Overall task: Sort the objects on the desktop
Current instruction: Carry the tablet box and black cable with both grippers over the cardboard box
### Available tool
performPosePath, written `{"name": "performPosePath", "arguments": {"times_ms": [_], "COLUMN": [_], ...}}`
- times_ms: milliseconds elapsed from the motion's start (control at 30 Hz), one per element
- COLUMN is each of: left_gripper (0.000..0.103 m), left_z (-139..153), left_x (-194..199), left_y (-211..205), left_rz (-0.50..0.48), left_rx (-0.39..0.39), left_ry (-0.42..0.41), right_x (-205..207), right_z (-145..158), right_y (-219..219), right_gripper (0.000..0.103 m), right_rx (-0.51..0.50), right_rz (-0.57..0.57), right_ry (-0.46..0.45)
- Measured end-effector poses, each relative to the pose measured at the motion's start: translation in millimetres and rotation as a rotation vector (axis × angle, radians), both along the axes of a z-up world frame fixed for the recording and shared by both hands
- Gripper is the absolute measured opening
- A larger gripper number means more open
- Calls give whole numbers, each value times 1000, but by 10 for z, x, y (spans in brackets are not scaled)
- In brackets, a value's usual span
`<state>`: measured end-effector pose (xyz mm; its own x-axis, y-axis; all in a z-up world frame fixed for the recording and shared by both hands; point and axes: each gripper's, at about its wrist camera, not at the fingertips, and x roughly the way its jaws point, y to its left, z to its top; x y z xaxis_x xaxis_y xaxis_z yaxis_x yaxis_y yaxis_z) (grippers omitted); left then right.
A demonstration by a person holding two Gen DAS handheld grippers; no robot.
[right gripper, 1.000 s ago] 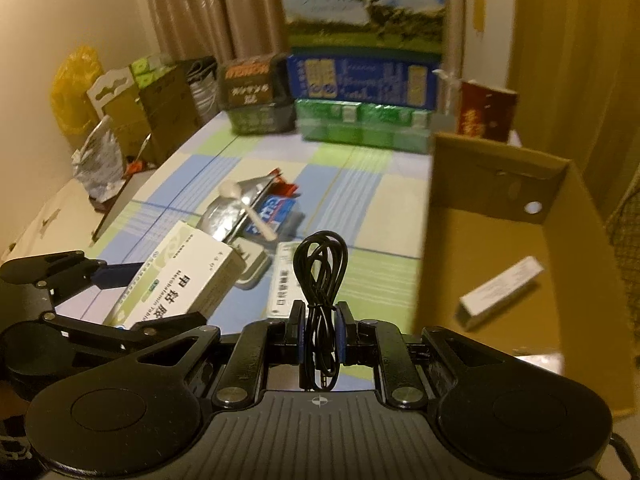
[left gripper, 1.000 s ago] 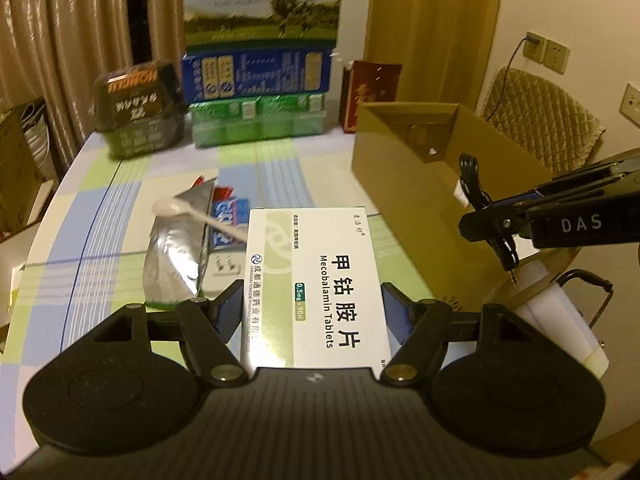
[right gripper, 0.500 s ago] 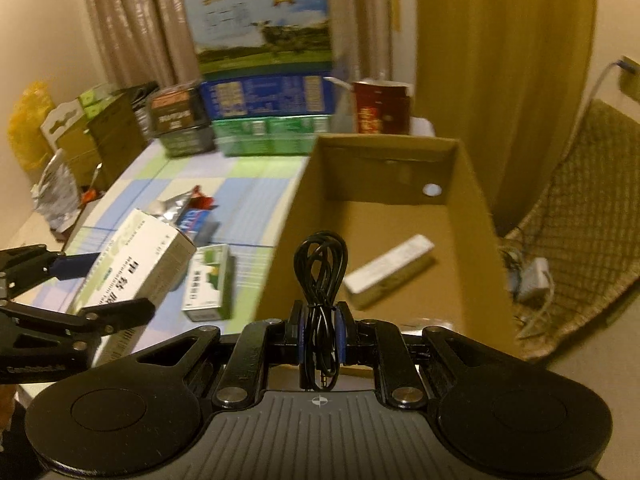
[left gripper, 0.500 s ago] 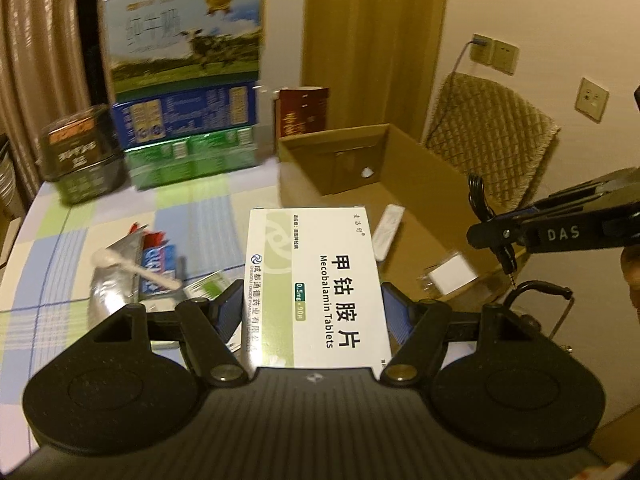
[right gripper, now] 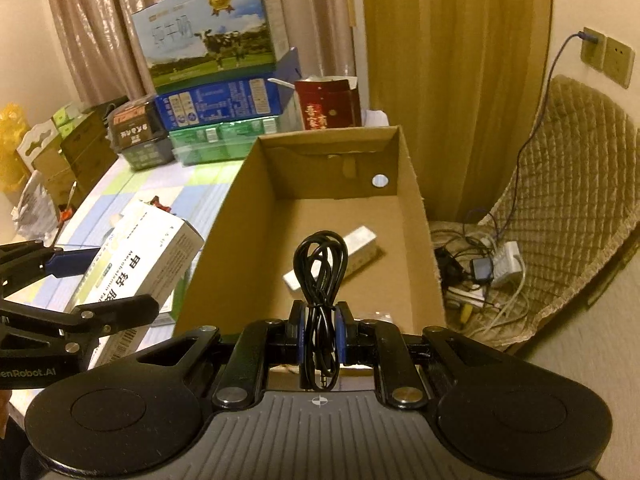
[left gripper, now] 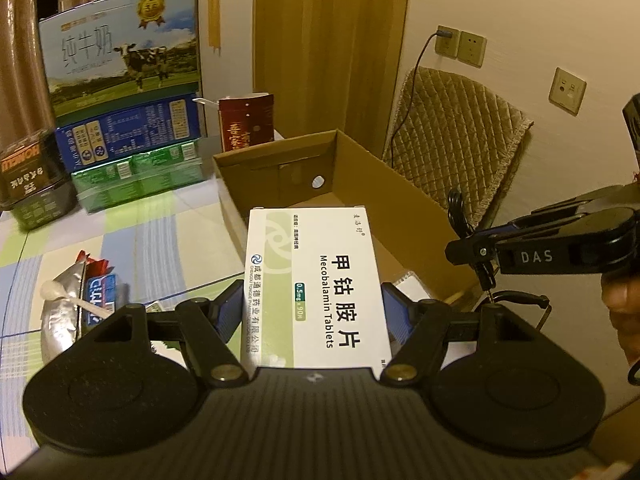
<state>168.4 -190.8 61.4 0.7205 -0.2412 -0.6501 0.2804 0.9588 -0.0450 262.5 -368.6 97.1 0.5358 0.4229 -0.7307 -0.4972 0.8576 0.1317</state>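
Left wrist view: left hand-held gripper [left gripper: 314, 310] is clamped on the Mecobalamin tablet box [left gripper: 316, 280], blue pads on its two long sides. Box long axis runs straight ahead, along the fingers, printed face up. It's held in the air, far end overlapping the near-left part of the open cardboard box [left gripper: 404, 196]; whether it has fully cleared the left wall can't be told from here. Right hand-held gripper [left gripper: 476, 254] comes in from the right over the cardboard box's near-right rim, with the black cable bundle [left gripper: 458, 216] pinched in it. On the desk [left gripper: 168, 240], left of the cardboard box: foil pouch [left gripper: 66, 312] with a white plastic spoon [left gripper: 74, 298] on it, plus a small blue packet [left gripper: 100, 296].

Right wrist view: right hand-held gripper [right gripper: 320, 334] is closed on the coiled black audio cable [right gripper: 320, 268], loop standing up between the pads, jack plug hanging below. Cardboard box [right gripper: 412, 216] lies dead ahead and below, long axis running away from the camera. A small white carton [right gripper: 360, 246] already lies on its floor, angled. Left hand-held gripper [right gripper: 100, 280] and tablet box [right gripper: 140, 264] sit at the left, just outside the left wall, over the desk [right gripper: 192, 188].

Judgement: right side is nearer the drop, the cable looks to be above the cardboard box opening already. Left one needs a shift right over the wall before letting go.
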Motion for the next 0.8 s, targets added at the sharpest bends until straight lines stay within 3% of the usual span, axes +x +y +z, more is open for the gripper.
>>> {"name": "performPosePath", "arguments": {"times_ms": [800], "left_gripper": [67], "left_z": [-97], "left_x": [401], "left_y": [-221], "left_rz": [-18], "left_rx": [-23], "left_ry": [26], "right_x": [338], "right_z": [-99], "right_y": [-49], "right_gripper": [12], "right_rx": [-7], "right_rz": [-22], "right_ry": [10]}}
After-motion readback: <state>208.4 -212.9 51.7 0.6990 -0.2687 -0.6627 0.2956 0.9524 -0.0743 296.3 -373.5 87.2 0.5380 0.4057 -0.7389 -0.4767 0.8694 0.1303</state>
